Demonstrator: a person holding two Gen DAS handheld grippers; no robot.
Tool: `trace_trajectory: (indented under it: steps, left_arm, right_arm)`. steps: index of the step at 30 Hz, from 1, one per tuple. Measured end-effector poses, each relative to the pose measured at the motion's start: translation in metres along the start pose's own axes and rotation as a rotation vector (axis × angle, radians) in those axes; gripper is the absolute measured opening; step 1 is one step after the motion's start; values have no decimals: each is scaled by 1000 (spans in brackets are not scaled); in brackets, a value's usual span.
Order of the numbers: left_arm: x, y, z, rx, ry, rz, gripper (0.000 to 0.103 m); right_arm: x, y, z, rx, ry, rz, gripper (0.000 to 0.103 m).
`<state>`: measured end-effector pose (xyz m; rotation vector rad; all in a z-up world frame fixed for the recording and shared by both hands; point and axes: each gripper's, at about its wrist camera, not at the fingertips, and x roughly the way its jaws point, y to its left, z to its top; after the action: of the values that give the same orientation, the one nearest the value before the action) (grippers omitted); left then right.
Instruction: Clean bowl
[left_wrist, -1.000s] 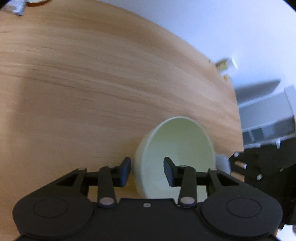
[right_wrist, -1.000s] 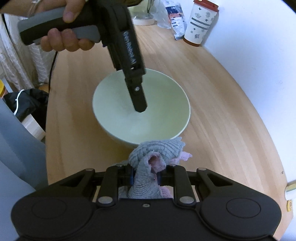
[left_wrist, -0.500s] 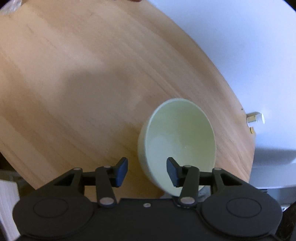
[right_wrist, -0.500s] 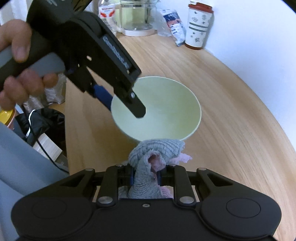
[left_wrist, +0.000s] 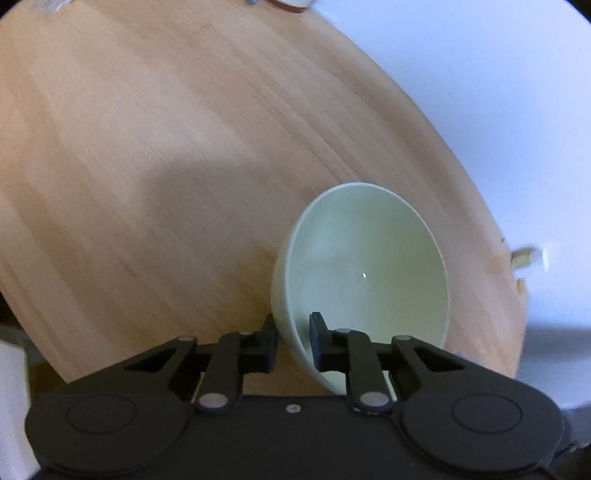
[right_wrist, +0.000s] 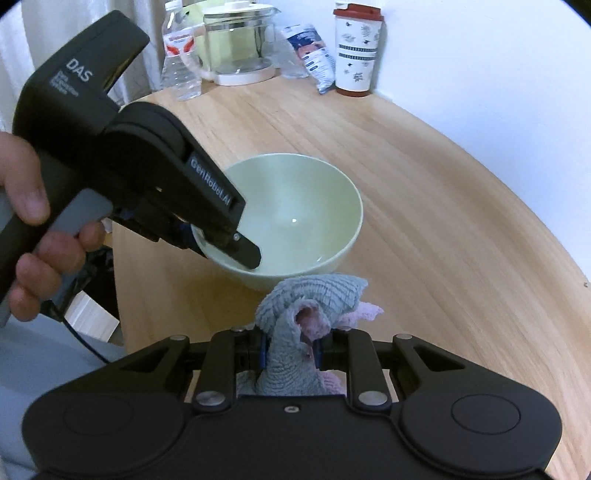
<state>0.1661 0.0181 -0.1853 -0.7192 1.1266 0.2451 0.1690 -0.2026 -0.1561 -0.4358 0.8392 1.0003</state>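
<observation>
Now left hand-held gripper (left_wrist: 293, 338) pinching bowl (left_wrist: 364, 273) rim (R clamps cloth (right_wrist: 308, 325)).

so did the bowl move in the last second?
Yes. In the right wrist view the bowl sits farther from the red-lidded cup, and the left gripper now straddles its rim.

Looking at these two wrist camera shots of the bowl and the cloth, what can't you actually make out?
- Left hand-held gripper: its fingers straddle the bowl wall, but contact cannot be told.
- Bowl's base: in the right wrist view the cloth and the rim cover it.
- Cloth's lower end: hidden behind the right hand-held gripper.
- Pale object at the table edge: blurred.
- Bottle label: too small to read.
</observation>
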Motion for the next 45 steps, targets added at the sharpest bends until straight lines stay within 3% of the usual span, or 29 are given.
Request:
trace_trajectory:
  steps: [3, 8, 13, 18, 23, 29, 34, 45]
  left_arm:
    - [-5, 3, 11, 103, 24, 15, 15]
    - [-4, 9, 41, 302, 149, -9, 14]
    - [-5, 7, 64, 525, 189, 5, 15]
    - [-1, 4, 78, 739, 280, -63, 15]
    - [3, 3, 91, 850, 336, -123, 15]
    - [-3, 9, 91, 867, 347, -132, 16]
    - [-3, 13, 86, 805, 303, -124, 16]
    - [4, 8, 80, 713, 255, -98, 16]
  right_arm:
    - [4, -1, 1, 6, 23, -7, 25]
    - [9, 10, 12, 19, 41, 4, 25]
    - [21, 21, 21, 10, 49, 23, 25]
    - [37, 29, 31, 0, 70, 25, 25]
    - [42, 37, 33, -62, 89, 16, 25]
    - [49, 34, 36, -97, 105, -50, 25]
    - [50, 39, 38, -26, 94, -100, 26]
    - [49, 58, 41, 149, 80, -89, 26]
